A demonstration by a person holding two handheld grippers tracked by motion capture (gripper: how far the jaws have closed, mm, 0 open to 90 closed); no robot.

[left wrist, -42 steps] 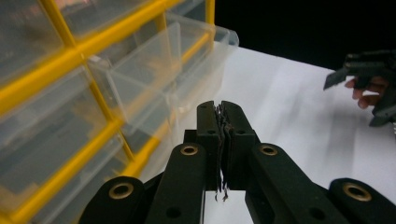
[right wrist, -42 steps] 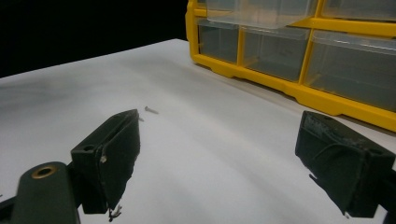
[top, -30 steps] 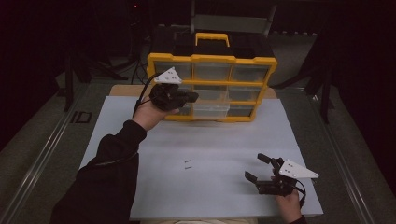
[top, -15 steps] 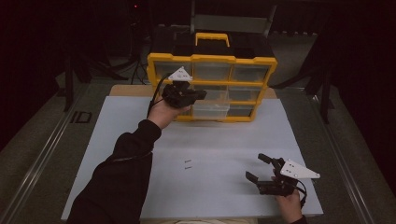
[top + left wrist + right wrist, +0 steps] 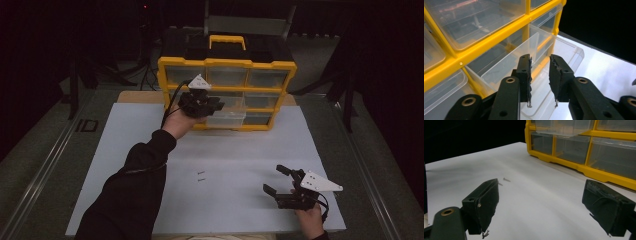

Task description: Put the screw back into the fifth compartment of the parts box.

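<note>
Drawer (image 5: 227, 119) of clear plastic stands pulled partway out of the yellow cabinet (image 5: 227, 63) at the far edge of the tabletop (image 5: 125, 130). It belongs to the bottom row, middle column. Its long axis runs front to back, in line with its slot, and its open front end points toward the person.

Left tongs (image 5: 214, 105) hover over the pulled-out drawer, aimed to the right across the cabinet face. In the left gripper view the left tongs (image 5: 540, 77) stand a narrow gap apart, just having opened, with nothing between the pads; the drawer (image 5: 534, 57) lies directly beneath the tips.

Right tongs (image 5: 276, 180) rest low at the near right of the tabletop, well apart from the cabinet, pointing left. In the right gripper view the right tongs (image 5: 544, 207) are spread wide and hold nothing.

Two small screws (image 5: 200, 176) lie side by side on the white sheet, between the two hands, their long axes running left to right in the high view.
</note>
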